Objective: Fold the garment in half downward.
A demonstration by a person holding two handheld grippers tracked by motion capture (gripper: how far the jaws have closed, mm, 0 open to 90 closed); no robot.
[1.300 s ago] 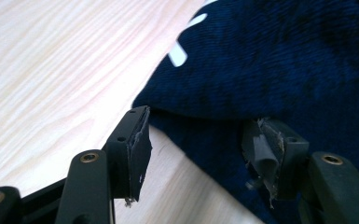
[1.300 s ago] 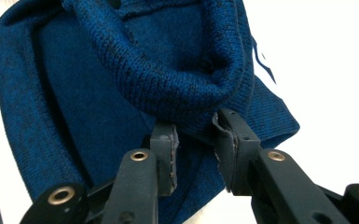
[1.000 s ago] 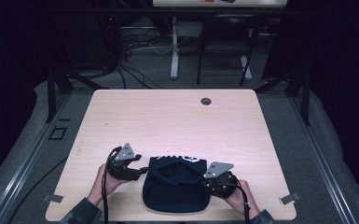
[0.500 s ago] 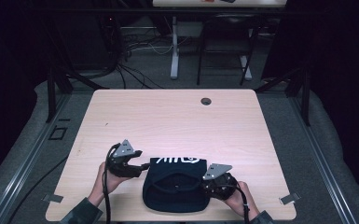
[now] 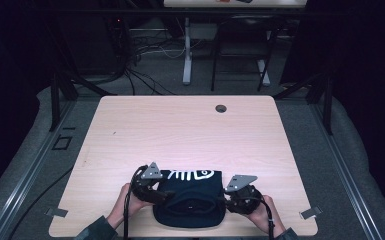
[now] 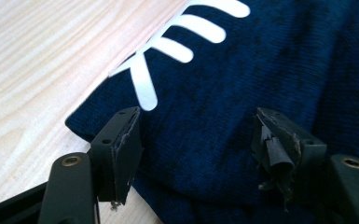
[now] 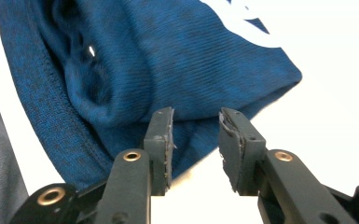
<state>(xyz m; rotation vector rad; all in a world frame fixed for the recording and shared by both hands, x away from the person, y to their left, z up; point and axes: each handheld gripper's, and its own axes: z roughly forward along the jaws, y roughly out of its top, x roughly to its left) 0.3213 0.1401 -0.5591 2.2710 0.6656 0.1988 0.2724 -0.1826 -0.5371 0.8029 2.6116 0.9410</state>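
A folded dark blue garment [image 5: 192, 197] with a white fishbone print [image 5: 190, 175] lies near the table's front edge. My left gripper [image 5: 164, 195] is at its left side. In the left gripper view the garment [image 6: 242, 70] lies under my left gripper [image 6: 196, 140], whose jaws have just been opening and stand wide, pinching no fabric. My right gripper [image 5: 226, 202] is at the garment's right edge. In the right gripper view, my right gripper [image 7: 196, 140] has also just been opening its jaws. Bare table shows in the gap, and the garment [image 7: 168, 60] lies just beyond the fingertips.
The light wooden table [image 5: 180, 130] stretches away behind the garment, with a round cable hole [image 5: 221, 108] near its far edge. Beyond it stand another desk's legs [image 5: 187, 55] and floor cables [image 5: 145, 75]. The person's hands come in at the front edge.
My left gripper has shifted right and slightly down onto the garment's left side. The garment has settled flatter, and its white print now shows in full.
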